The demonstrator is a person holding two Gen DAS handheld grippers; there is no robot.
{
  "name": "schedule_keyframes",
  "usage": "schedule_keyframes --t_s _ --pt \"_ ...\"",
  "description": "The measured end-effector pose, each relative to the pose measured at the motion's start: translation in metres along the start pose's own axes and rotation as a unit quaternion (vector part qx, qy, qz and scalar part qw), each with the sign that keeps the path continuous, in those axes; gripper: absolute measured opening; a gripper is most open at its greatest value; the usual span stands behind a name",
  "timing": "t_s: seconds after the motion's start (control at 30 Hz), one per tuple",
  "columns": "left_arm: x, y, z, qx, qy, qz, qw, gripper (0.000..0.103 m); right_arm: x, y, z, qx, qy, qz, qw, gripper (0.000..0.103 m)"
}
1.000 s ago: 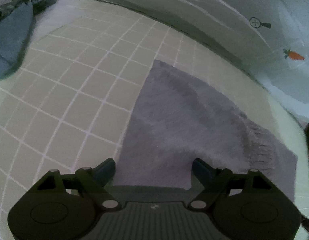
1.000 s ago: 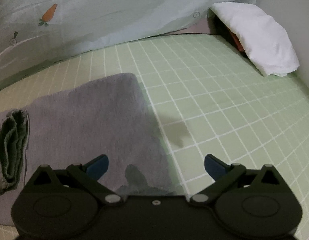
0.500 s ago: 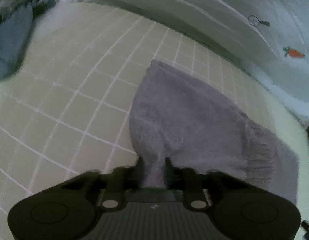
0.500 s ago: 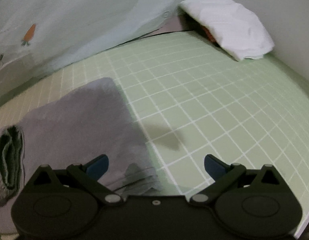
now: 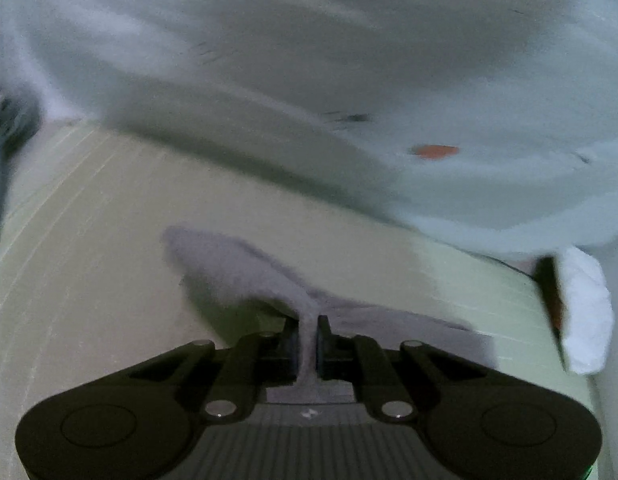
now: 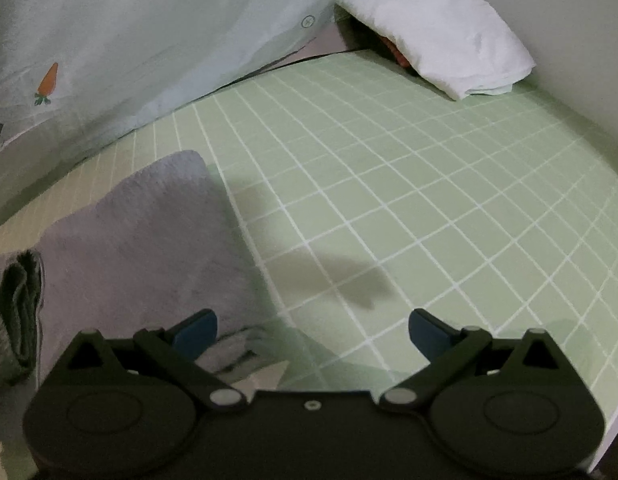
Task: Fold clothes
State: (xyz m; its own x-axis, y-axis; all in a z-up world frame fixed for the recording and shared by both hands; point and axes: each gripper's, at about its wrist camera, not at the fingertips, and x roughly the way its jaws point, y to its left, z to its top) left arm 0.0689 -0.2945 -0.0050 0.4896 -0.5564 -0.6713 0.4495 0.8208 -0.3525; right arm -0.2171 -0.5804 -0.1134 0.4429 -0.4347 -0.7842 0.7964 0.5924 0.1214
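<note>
A grey fuzzy garment (image 6: 141, 232) lies on the green checked bed sheet (image 6: 389, 184), with a ribbed cuff or hem (image 6: 17, 312) bunched at its left end. My left gripper (image 5: 307, 340) is shut on an edge of the garment (image 5: 245, 268) and holds it lifted off the sheet; the left wrist view is motion-blurred. My right gripper (image 6: 313, 326) is open and empty, low over the garment's near right corner, its left fingertip (image 6: 197, 328) above the fabric.
A pale quilt with carrot prints (image 6: 109, 40) is heaped along the far side of the bed. A white pillow (image 6: 433, 32) lies at the far right by the wall. Dark clothes (image 5: 5, 152) lie at the far left in the left wrist view.
My left gripper closed on the garment's near edge, then lifted it and swung right, so its view now faces the quilt. My right gripper stayed open and shifted slightly.
</note>
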Motion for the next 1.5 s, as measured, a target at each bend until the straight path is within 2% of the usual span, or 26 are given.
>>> schedule_keyframes --t_s 0.1,0.23,0.3,0.37,0.43,0.5,0.57,0.6,0.63,0.73,0.77,0.8,0.87,0.93,1.0,1.17,1.27,1.33,1.37,1.4,1.43,1.5 --pt "0.010 -0.049 -0.003 0.034 -0.001 -0.025 0.9991 0.008 0.003 -0.017 0.004 -0.011 0.001 0.006 1.000 0.103" --pt "0.041 -0.112 -0.022 0.065 0.027 -0.058 0.9959 0.008 0.011 -0.048 0.011 -0.017 -0.006 0.004 1.000 0.103" --pt "0.067 -0.143 -0.038 0.073 0.057 -0.079 0.9926 0.009 0.014 -0.065 0.017 -0.012 -0.012 -0.004 1.000 0.103" --pt "0.097 -0.163 -0.055 0.061 0.096 -0.091 0.9894 0.011 0.017 -0.083 0.024 -0.005 -0.017 -0.012 1.000 0.103" --pt "0.128 -0.179 -0.073 0.046 0.153 -0.092 0.9828 0.025 0.021 -0.099 0.032 0.010 -0.022 -0.019 1.000 0.103" --pt "0.140 -0.187 -0.084 0.036 0.191 -0.092 0.9765 0.029 0.025 -0.110 0.041 0.029 -0.028 -0.018 0.999 0.103" --pt "0.132 -0.188 -0.084 0.035 0.183 -0.106 0.9768 0.048 0.030 -0.115 0.050 0.048 -0.033 -0.006 0.998 0.103" --pt "0.122 -0.186 -0.081 0.032 0.169 -0.112 0.9786 0.060 0.035 -0.112 0.053 0.052 -0.031 0.004 0.998 0.103" --pt "0.111 -0.181 -0.076 0.027 0.153 -0.116 0.9811 0.067 0.039 -0.109 0.057 0.055 -0.030 0.014 0.998 0.103" --pt "0.078 -0.164 -0.061 0.012 0.102 -0.124 0.9870 0.072 0.054 -0.088 0.070 0.042 -0.027 0.053 0.997 0.103" --pt "0.066 -0.153 -0.055 0.007 0.081 -0.111 0.9905 0.075 0.059 -0.078 0.075 0.032 -0.025 0.068 0.997 0.103" --pt "0.057 -0.143 -0.051 0.005 0.059 -0.085 0.9946 0.079 0.064 -0.065 0.080 0.021 -0.021 0.084 0.996 0.103" --pt "0.048 -0.126 -0.044 0.005 0.032 -0.026 0.9991 0.080 0.074 -0.040 0.090 0.002 -0.009 0.112 0.994 0.103" --pt "0.051 -0.106 -0.045 0.000 0.037 0.038 0.9986 0.080 0.082 -0.016 0.096 -0.007 0.002 0.152 0.988 0.103" --pt "0.056 -0.088 -0.053 -0.019 0.059 0.073 0.9955 0.080 0.086 0.003 0.099 -0.010 0.014 0.187 0.982 0.101" --pt "0.063 -0.067 -0.071 -0.050 0.092 0.105 0.9890 0.080 0.096 0.053 0.096 -0.072 0.040 0.253 0.964 0.092" --pt "0.067 -0.057 -0.081 -0.068 0.109 0.119 0.9846 0.080 0.099 0.075 0.085 -0.110 0.062 0.272 0.954 0.084" --pt "0.069 -0.051 -0.087 -0.077 0.119 0.127 0.9817 0.080 0.102 0.088 0.078 -0.137 0.075 0.280 0.947 0.072" --pt "0.068 -0.051 -0.087 -0.075 0.119 0.128 0.9817 0.080 0.106 0.094 0.076 -0.153 0.082 0.279 0.944 0.056" --pt "0.068 -0.051 -0.087 -0.072 0.119 0.129 0.9817 0.080 0.109 0.100 0.074 -0.166 0.089 0.280 0.941 0.045" --pt "0.068 -0.051 -0.087 -0.070 0.119 0.130 0.9818 0.080 0.109 0.102 0.074 -0.173 0.090 0.289 0.937 0.040" --pt "0.067 -0.054 -0.089 -0.062 0.121 0.131 0.9820 0.080 0.108 0.102 0.076 -0.187 0.088 0.303 0.930 0.011"
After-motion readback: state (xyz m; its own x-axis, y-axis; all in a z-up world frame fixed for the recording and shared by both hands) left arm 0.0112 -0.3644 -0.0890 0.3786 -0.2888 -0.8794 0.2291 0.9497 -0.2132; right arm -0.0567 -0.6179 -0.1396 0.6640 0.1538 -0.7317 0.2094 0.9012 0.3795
